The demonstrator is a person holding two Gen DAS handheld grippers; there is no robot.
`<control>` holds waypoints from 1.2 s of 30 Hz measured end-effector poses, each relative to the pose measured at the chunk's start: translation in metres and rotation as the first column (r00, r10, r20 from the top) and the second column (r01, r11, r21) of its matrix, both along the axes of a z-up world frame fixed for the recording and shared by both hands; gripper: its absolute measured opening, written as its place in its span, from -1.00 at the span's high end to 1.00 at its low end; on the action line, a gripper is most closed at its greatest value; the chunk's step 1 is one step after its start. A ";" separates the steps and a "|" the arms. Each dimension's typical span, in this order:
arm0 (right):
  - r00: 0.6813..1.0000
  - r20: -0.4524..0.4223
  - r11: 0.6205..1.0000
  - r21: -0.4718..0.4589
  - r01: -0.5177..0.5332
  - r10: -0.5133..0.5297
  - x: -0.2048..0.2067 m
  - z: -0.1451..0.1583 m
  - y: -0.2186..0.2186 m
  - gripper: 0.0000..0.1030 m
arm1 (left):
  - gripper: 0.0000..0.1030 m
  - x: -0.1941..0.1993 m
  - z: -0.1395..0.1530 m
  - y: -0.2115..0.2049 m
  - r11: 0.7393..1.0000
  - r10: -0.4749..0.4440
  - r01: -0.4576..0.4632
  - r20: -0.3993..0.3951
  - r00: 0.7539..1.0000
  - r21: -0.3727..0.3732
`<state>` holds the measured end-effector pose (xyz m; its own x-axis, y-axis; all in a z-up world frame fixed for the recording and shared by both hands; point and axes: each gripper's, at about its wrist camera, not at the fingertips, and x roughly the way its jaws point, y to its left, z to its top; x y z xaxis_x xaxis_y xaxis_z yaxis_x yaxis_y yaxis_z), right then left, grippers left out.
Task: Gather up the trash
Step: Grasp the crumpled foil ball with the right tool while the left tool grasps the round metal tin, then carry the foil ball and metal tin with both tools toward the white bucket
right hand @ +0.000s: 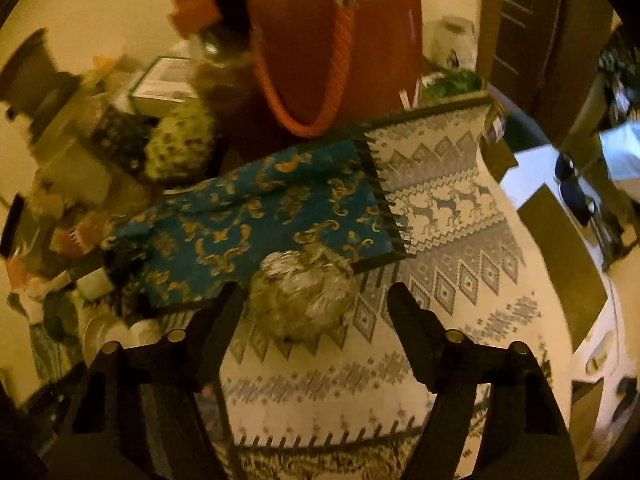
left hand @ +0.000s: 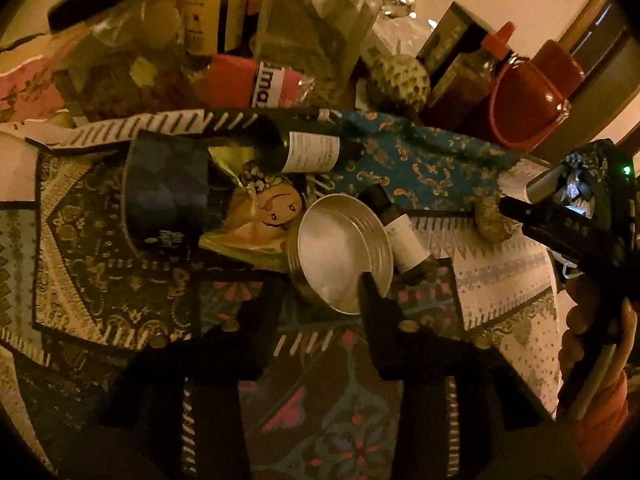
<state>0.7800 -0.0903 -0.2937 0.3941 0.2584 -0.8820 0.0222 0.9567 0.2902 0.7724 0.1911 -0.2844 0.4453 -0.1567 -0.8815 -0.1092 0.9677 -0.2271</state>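
Jaws spread wide on the right gripper [right hand: 316,300], and sitting right in the gap between them is the crumpled foil ball [right hand: 304,296], resting on the patchwork cloth [right hand: 460,248] of the table, its far edge touching the teal paisley patch [right hand: 248,216]. Neither finger touches it. From the left wrist view that same ball [left hand: 494,220] shows small at the table's right side, with the right gripper [left hand: 508,206] reaching in beside it, held by the person's hand [left hand: 592,320].

Over on the left, the left gripper [left hand: 320,284] has its jaws apart too, one fingertip hooked inside the rim of the empty tin can [left hand: 344,252], which lies on its side with its mouth facing the camera. Just beside the can lie two dark bottles with white labels [left hand: 308,152], a dark blue cup [left hand: 168,188] and a printed wrapper showing a face [left hand: 272,208].

Farther back stands a red bag with a rope handle [right hand: 332,40], with jars and boxes crowded beside it.
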 end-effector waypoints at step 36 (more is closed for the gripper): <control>0.898 0.396 0.979 -0.013 -0.206 0.194 -0.147 0.166 -0.033 0.26 | 0.99 -0.107 0.145 -0.063 0.994 0.072 -0.095 0.318 0.945 0.058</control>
